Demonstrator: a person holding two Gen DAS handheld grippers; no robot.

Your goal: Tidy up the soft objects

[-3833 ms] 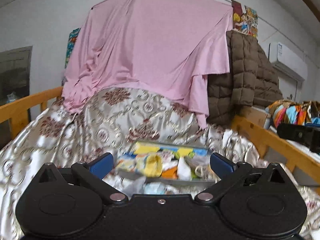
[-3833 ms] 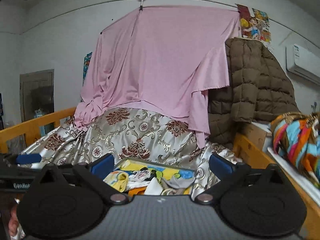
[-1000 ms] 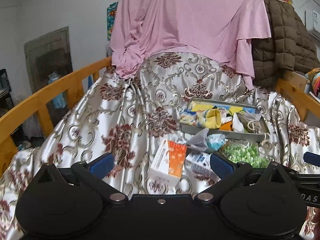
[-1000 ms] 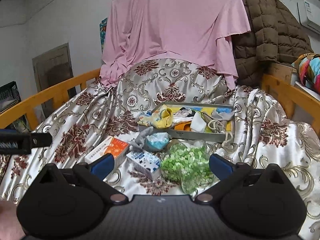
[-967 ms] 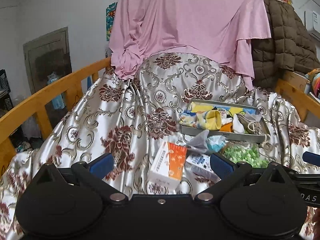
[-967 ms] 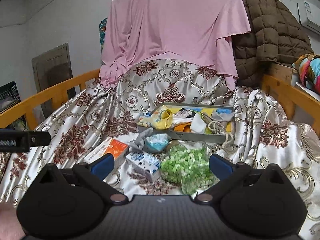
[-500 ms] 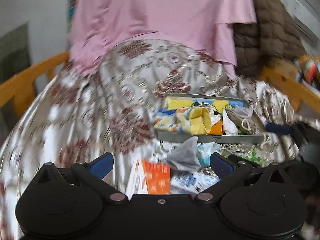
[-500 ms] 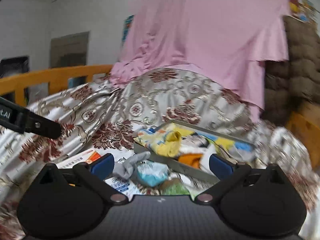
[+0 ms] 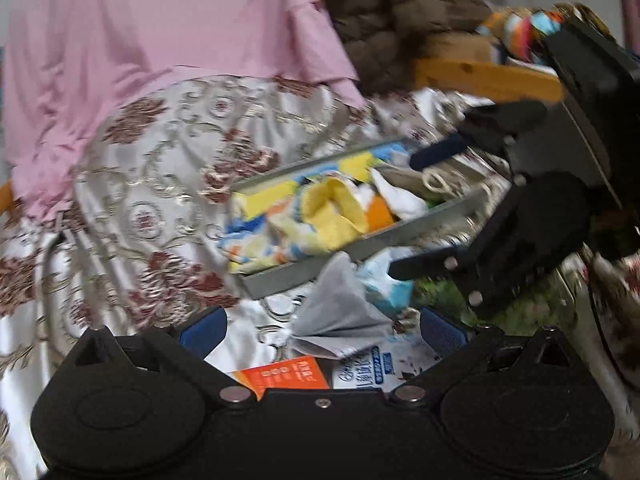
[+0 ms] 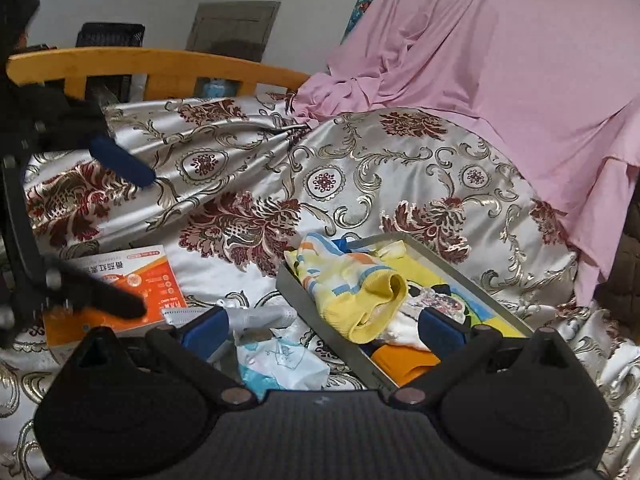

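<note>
A grey tray (image 9: 360, 249) of soft things lies on the bedspread, with a yellow patterned sock (image 9: 332, 208) draped over its near wall. In front of it lie a grey sock (image 9: 340, 312) and a light blue packet (image 9: 386, 282). My left gripper (image 9: 322, 330) is open just short of the grey sock. My right gripper (image 9: 428, 208) reaches in from the right, open, over the tray's right end. In the right wrist view, my right gripper (image 10: 322, 332) is open above the light blue packet (image 10: 280, 364), between the grey sock (image 10: 260, 316) and the tray (image 10: 320, 312). My left gripper (image 10: 116, 232) is open at the left.
An orange box (image 10: 128, 276) and a blue-white tissue pack (image 9: 360, 372) lie near the socks, and a bag of green bits (image 9: 440, 296) sits behind my right gripper. A wooden rail (image 10: 160, 66) borders the bed. A pink sheet (image 10: 500, 60) and a brown quilted coat (image 9: 400, 20) hang behind.
Both grippers have moved forward and down toward the tray and loose items, angling toward each other. Each now shows in the other's view. Both have stayed open.
</note>
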